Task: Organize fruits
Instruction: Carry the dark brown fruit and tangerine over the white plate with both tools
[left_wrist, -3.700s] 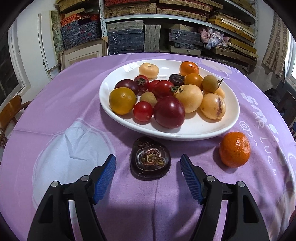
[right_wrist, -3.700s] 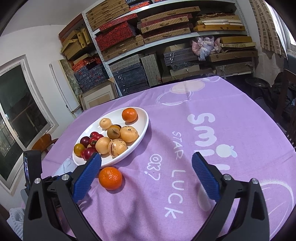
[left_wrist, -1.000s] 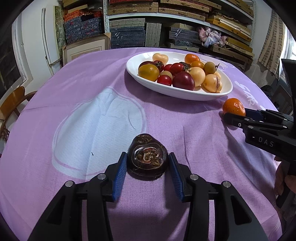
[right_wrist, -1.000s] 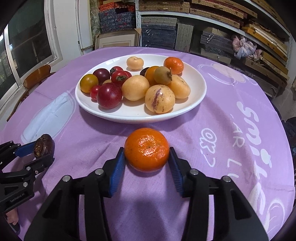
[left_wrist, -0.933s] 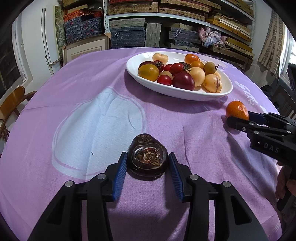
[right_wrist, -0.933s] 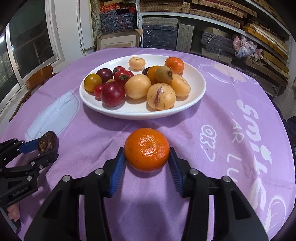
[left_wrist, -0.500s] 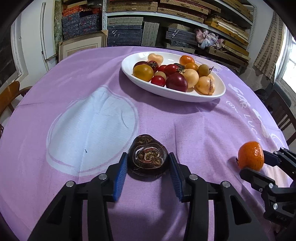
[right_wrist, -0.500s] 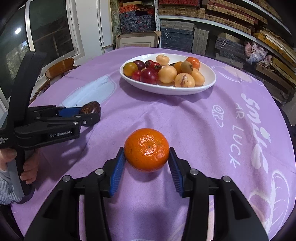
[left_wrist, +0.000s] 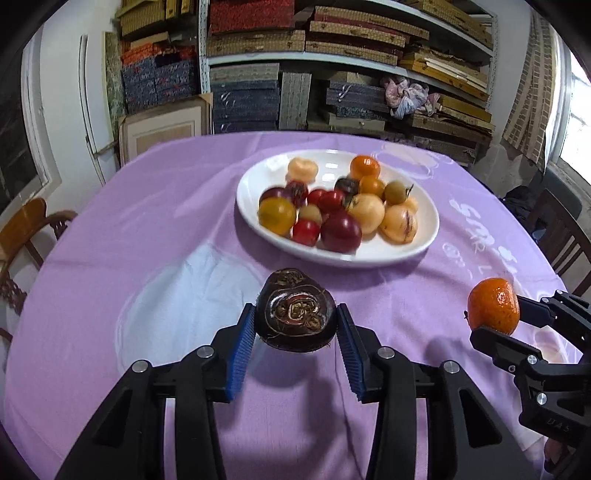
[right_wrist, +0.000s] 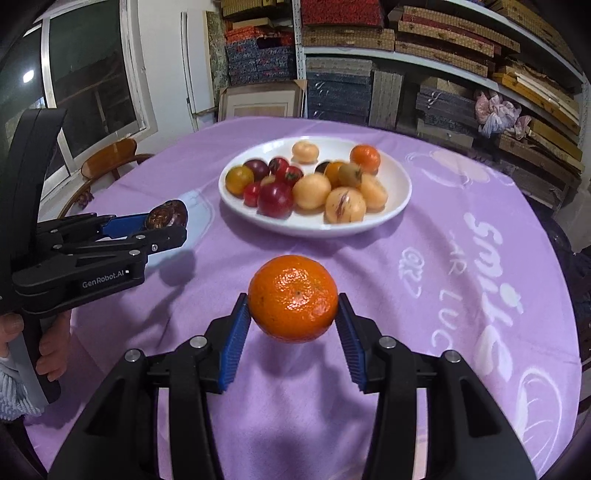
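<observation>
Both fruits lifted off purple tablecloth (left_wrist: 147, 229) | left gripper (left_wrist: 295, 332) clamps dark fruit (left_wrist: 295, 310) | right gripper (right_wrist: 293, 321) clamps orange (right_wrist: 293, 298) | shelves (left_wrist: 332, 55) behind

From my seat at the controls I take the metal shelving (left_wrist: 347, 55) as my landmark — it fills the back wall, stacked with flat cloth-covered boxes (right_wrist: 258, 62) in blue, red and straw tones. A crumpled pink cloth (left_wrist: 408, 96) sits on its middle shelf. Left of the shelving leans a framed board (left_wrist: 162, 131) against a white wall, and further left a window (right_wrist: 85, 74) — dark outside — with a wooden chair (right_wrist: 110, 160) beneath it. Right of the shelving, daylight enters past a patterned curtain (left_wrist: 532, 85).
</observation>
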